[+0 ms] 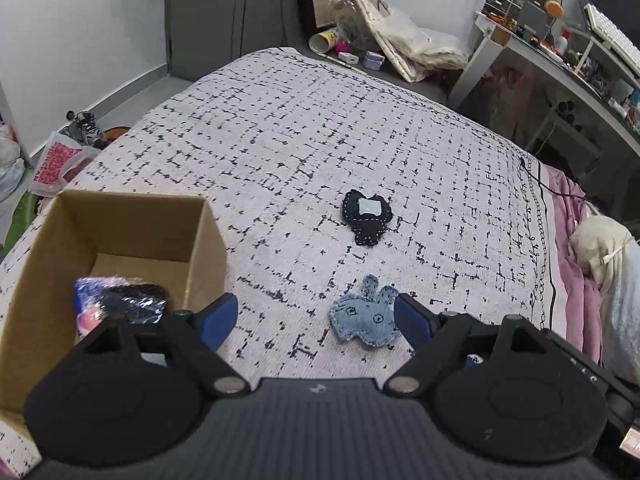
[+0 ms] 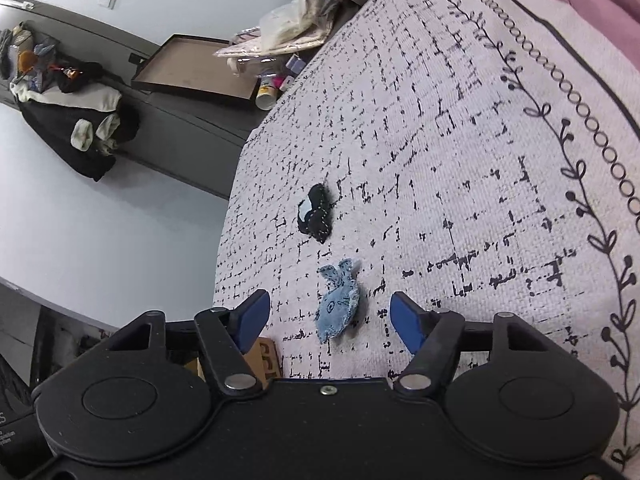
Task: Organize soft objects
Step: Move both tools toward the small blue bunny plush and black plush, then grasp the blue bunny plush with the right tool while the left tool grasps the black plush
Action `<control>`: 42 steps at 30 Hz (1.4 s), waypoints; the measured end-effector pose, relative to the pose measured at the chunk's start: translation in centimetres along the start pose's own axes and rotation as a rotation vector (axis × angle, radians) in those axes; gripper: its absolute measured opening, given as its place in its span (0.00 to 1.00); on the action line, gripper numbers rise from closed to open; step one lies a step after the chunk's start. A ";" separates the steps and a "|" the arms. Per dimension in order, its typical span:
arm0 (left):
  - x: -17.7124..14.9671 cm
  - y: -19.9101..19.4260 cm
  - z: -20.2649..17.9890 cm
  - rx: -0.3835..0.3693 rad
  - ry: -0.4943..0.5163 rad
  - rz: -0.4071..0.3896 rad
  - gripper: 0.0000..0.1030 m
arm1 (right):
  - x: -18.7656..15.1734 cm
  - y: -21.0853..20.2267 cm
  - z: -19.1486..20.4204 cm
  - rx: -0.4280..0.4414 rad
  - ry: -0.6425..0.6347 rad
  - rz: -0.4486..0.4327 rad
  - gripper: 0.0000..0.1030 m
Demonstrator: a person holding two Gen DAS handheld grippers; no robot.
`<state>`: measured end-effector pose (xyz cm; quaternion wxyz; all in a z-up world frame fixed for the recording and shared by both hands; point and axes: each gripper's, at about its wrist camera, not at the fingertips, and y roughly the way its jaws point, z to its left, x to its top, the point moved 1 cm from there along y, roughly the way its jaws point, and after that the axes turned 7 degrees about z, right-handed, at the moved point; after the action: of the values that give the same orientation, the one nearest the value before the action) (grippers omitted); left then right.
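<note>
A light blue denim bunny toy (image 1: 366, 319) lies on the patterned bedspread (image 1: 280, 128). A black stitched toy with a pale patch (image 1: 367, 215) lies beyond it. A cardboard box (image 1: 120, 248) stands at the left and holds a dark shiny soft item (image 1: 120, 304). My left gripper (image 1: 316, 318) is open above the bed, the bunny near its right finger. My right gripper (image 2: 330, 316) is open with the bunny (image 2: 337, 306) between its fingers, apart from them. The black toy (image 2: 314, 214) lies further ahead.
The bed's left edge (image 2: 228, 216) drops to the floor. A corner of the box (image 2: 266, 358) shows under my right gripper. A pink blanket (image 1: 576, 280) and a cream cloth lie at the right. A cluttered desk (image 1: 560, 52) and bags stand beyond the bed.
</note>
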<state>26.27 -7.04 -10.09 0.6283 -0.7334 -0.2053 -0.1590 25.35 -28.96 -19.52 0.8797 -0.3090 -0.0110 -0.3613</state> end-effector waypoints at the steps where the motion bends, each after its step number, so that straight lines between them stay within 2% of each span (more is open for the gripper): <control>1: 0.1 0.3 -0.1 -0.001 0.003 0.001 0.82 | 0.0 0.3 -0.2 0.000 0.006 0.002 0.63; 9: 0.7 2.5 -0.3 -0.015 0.004 0.025 0.82 | 0.2 3.2 -1.6 0.025 0.091 0.021 0.54; 19: 2.3 5.1 -0.4 -0.030 0.008 0.049 0.82 | -0.1 6.1 -2.2 0.075 0.138 0.044 0.36; 21: 2.7 5.7 -0.5 -0.028 0.009 0.054 0.82 | -0.2 6.5 -2.1 0.075 0.130 0.047 0.30; 23: 3.1 6.4 -0.6 -0.027 0.011 0.060 0.82 | -0.3 7.0 -2.1 0.061 0.130 0.054 0.13; 25: 3.5 7.1 -0.9 -0.029 0.013 0.066 0.82 | -0.4 7.0 -2.4 0.059 0.136 0.042 0.12; 33: 5.5 9.9 -2.5 -0.033 0.021 0.051 0.82 | 1.6 4.2 -3.6 -0.002 0.147 -0.123 0.12; 38: 6.8 12.2 -3.9 -0.040 0.041 0.052 0.82 | 2.4 4.0 -4.8 0.012 0.182 -0.145 0.11; 42: 7.8 14.1 -4.9 -0.017 0.072 0.031 0.82 | 2.5 4.4 -5.1 0.016 0.196 -0.151 0.11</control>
<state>40.23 -12.90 -17.49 0.6313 -0.7356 -0.1700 -0.1774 29.00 -30.96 -25.39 0.8493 -0.2636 0.0488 -0.4547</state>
